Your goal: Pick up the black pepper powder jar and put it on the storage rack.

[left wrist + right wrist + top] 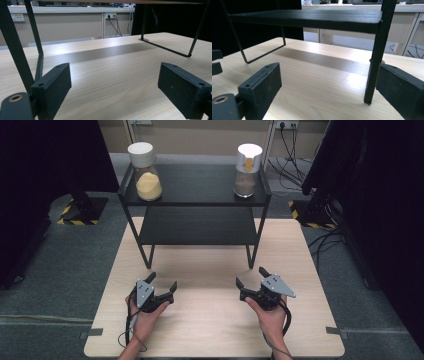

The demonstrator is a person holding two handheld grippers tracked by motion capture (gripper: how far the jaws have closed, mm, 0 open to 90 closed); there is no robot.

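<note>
Light wooden table (210,320), broad and bare across its near half, with open run out to the left, right and near edges. Black two-tier shelf rack (197,215) planted across the far half on thin legs, bottom tier low over the wood, top tier level with the far edge. Bare tabletop between the rack's front legs and the hands.

Left gripper (162,287) held in the left hand (145,317) on the near left, jaws spread wide with nothing between them, bare wood ahead in the left gripper view. Right gripper (250,279) held in the right hand (270,315) on the near right, jaws likewise spread and empty; in the right gripper view a rack leg (374,57) upright just inside the right-hand pad (398,90).

On the top tier, well apart: at the left end, glass jar (147,172) with white lid, yellow powder filling the lower part; at the right end, clear tumbler-like jar (247,170), white top, brownish contents low down, an orange piece against the upper wall.
</note>
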